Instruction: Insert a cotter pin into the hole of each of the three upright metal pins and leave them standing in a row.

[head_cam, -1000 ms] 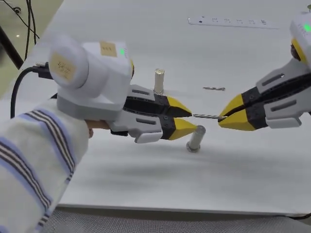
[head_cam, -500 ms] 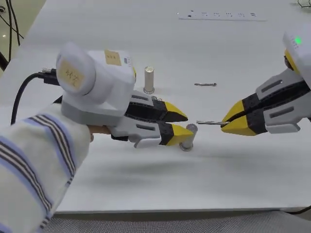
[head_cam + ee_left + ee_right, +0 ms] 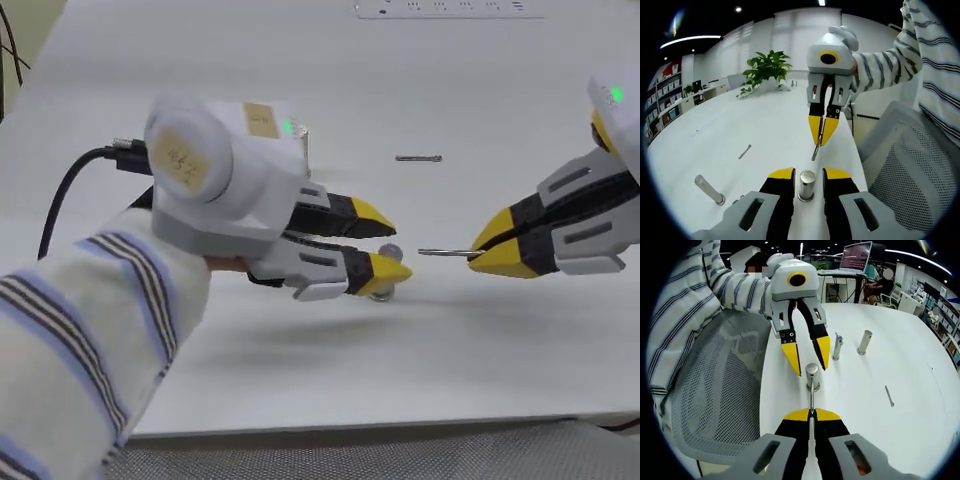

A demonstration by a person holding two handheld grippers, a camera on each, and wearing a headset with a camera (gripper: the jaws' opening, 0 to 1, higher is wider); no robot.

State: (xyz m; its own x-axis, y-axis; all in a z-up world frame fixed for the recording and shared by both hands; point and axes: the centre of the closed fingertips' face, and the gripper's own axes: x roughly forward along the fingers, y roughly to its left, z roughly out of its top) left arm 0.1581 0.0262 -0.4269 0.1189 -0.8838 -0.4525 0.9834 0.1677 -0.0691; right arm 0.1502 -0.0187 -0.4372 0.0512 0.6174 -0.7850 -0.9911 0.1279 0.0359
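head view: on the table (image 3: 300, 60) the left gripper (image 3: 395, 243) has jaws apart astride the near pin (image 3: 806, 184), the right gripper (image 3: 474, 256) is clamped on the tail of a cotter (image 3: 445, 253), judged light, thin and slippery, its tip just short of the pin, with far pins (image 3: 864, 342) and a spare cotter (image 3: 418, 158) well aside and not obstructing.

The left tool (image 3: 392, 243) straddles the upright pin (image 3: 812, 376), blocking two sides; the cotter pin (image 3: 445, 253) in the right tool (image 3: 473, 257) points at its open side (bare table (image 3: 450, 340) beneath).

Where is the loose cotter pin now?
In the head view the loose cotter pin lies on the table, beyond the gap between the left tool and right tool.
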